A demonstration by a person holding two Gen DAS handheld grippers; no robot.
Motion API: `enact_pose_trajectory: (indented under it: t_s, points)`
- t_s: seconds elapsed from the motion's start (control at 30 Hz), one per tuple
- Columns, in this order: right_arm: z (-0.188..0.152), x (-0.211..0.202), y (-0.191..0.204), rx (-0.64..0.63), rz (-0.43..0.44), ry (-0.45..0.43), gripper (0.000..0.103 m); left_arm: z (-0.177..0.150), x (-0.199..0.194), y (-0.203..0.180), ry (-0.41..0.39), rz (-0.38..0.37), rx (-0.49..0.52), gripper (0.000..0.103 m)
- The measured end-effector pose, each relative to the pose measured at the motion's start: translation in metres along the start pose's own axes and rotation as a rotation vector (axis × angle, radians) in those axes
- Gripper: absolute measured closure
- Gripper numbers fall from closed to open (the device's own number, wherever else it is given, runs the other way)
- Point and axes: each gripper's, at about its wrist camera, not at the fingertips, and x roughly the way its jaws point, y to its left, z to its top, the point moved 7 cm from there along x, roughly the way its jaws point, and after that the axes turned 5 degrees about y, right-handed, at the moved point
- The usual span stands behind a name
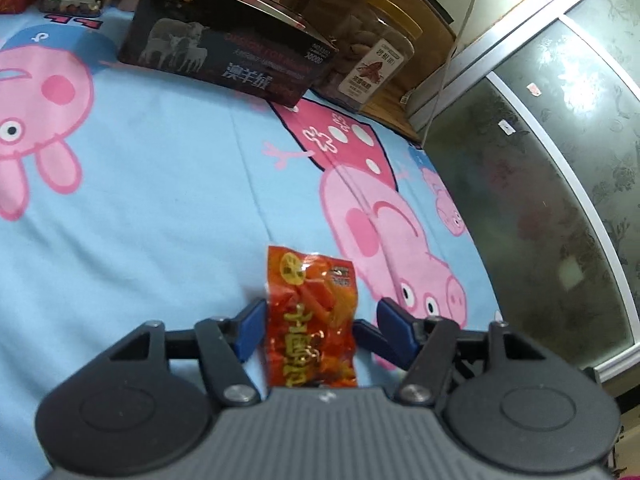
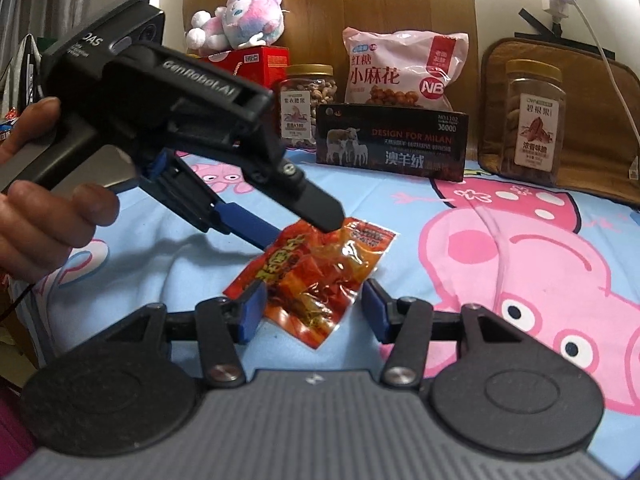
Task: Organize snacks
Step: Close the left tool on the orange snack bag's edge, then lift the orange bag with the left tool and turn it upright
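A red snack packet (image 1: pixel 312 320) lies flat on the blue cartoon bedsheet (image 1: pixel 160 200). In the left wrist view it sits between the blue fingers of my left gripper (image 1: pixel 320 320). The left pad touches its edge, while the right pad stands apart from it. In the right wrist view the packet (image 2: pixel 320 264) has my left gripper (image 2: pixel 298 228), held by a hand (image 2: pixel 36 208), over its far end. My right gripper (image 2: pixel 314 308) straddles its near end with jaws apart and a gap at the right pad. Neither gripper clamps the packet.
Along the wooden headboard stand a black box (image 2: pixel 392 140), a pink snack bag (image 2: pixel 404 68), two nut jars (image 2: pixel 534 120) (image 2: pixel 308 100), a red box (image 2: pixel 256 64) and a plush toy (image 2: pixel 240 20). A glass cabinet door (image 1: pixel 540 200) borders the bed's right edge.
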Motion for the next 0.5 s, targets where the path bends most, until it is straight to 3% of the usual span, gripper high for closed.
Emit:
enact_pose_trajectory:
  t_s: [0.17,0.33,0.5]
  points:
    - [0.0,-0.001,0.0,0.002,0.007,-0.011,0.046,-0.009,-0.003,-0.004,-0.013,0.014,0.027,0.046]
    - [0.001,0.0,-0.001,0.004,0.01,-0.018,0.046,-0.016,-0.011,0.002,-0.043,0.016,0.019,0.065]
    - [0.0,0.0,0.0,0.004,0.013,-0.021,0.045,-0.019,-0.017,-0.009,-0.072,0.025,0.083,0.066]
